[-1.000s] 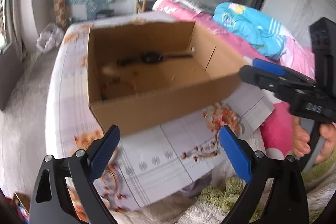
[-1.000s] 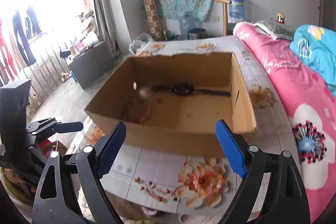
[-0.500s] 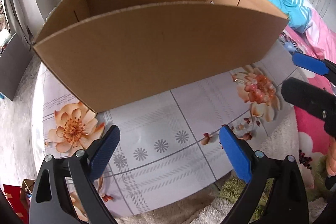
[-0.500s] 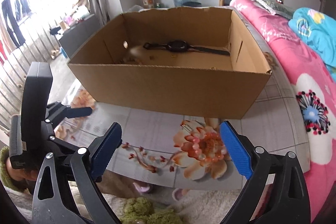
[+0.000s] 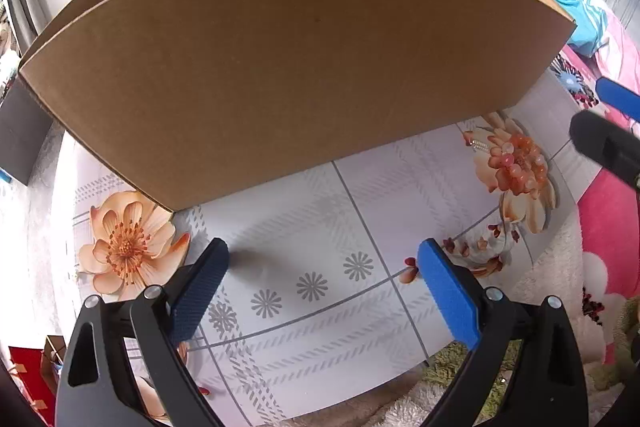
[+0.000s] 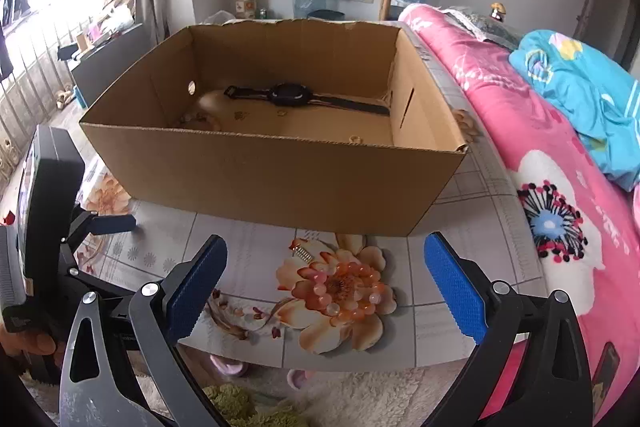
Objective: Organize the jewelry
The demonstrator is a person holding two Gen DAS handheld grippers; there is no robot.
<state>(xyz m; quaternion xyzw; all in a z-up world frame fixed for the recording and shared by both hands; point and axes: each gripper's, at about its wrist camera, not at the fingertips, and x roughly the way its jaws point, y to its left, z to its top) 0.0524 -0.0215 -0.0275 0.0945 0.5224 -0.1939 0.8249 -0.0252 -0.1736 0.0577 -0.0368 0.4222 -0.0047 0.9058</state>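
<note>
With your right gripper (image 6: 326, 263) widening, nothing between its jaws, and your left gripper (image 5: 322, 269) spread empty, lift over the cardboard box (image 6: 256, 167) wall to the watch (image 6: 289, 93) inside.

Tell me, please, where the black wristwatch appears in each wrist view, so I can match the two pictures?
Left wrist: not visible; the cardboard box's near wall hides the inside.
Right wrist: the wristwatch lies on the box floor, towards the back wall.
Shared landmark: the orange bead flower on the tablecloth.
</note>
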